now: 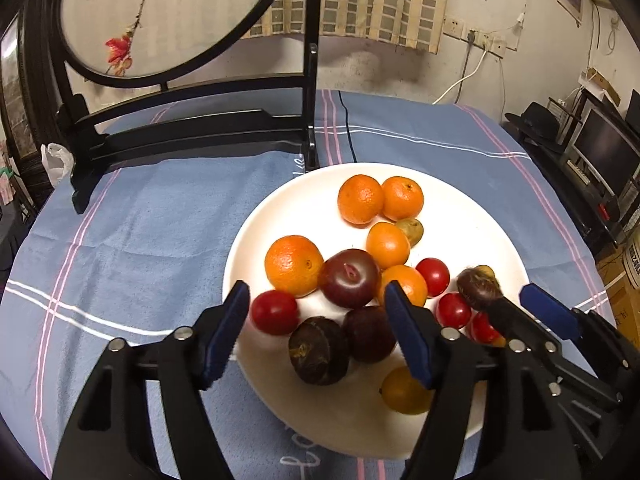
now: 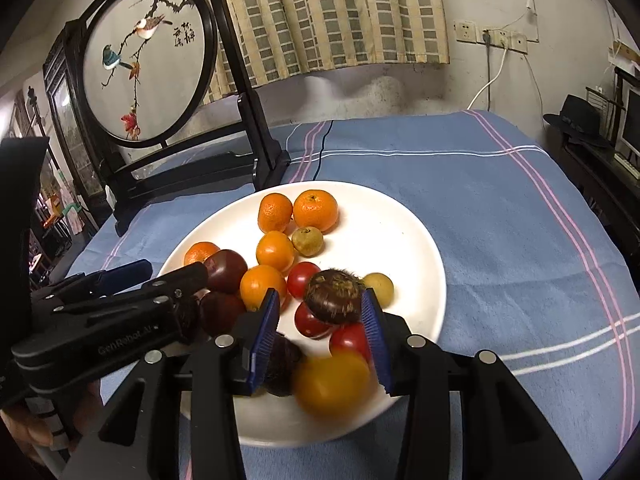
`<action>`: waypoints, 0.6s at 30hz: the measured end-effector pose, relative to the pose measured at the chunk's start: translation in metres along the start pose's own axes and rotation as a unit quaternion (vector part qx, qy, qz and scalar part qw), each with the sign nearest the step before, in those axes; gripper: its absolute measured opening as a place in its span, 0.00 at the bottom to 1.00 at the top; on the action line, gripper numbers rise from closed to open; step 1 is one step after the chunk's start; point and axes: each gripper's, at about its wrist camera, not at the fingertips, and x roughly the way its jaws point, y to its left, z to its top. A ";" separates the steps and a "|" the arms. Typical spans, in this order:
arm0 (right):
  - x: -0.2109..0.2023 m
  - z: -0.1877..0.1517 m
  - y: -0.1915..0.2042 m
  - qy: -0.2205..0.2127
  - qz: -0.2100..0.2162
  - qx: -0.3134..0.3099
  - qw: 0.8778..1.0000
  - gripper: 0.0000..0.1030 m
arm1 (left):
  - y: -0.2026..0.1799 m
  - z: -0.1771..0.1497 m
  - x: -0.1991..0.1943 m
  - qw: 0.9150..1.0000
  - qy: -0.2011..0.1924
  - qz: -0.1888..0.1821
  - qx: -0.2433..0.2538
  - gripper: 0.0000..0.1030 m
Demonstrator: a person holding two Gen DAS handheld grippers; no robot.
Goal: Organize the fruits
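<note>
Dark brown water chestnut [image 2: 335,297] is sitting between the right gripper [image 2: 320,332] pads, long axis crosswise, tufted end pointing right; contact on the left pad unclear. Left gripper [image 1: 320,332] is hanging wide open over plums [image 1: 349,278] on the white plate [image 1: 472,208].

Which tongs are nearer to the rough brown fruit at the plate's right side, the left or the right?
Right. The right tongs have the rough brown fruit between their blue pads. The left tongs are open over the dark plums, farther left on the plate.
</note>
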 end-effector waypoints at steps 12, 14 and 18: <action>-0.038 -0.035 0.006 0.000 -0.001 -0.004 1.000 0.58 | 0.013 -0.034 -0.038 1.000 -0.002 -0.012 -0.014 0.81; -0.046 -0.044 0.010 0.000 -0.003 -0.012 1.000 0.59 | 0.016 -0.043 -0.045 1.000 -0.006 -0.010 -0.015 0.81; -0.058 -0.063 0.015 0.006 -0.002 -0.015 1.000 0.67 | 0.019 -0.066 -0.059 1.000 -0.004 -0.008 -0.010 0.84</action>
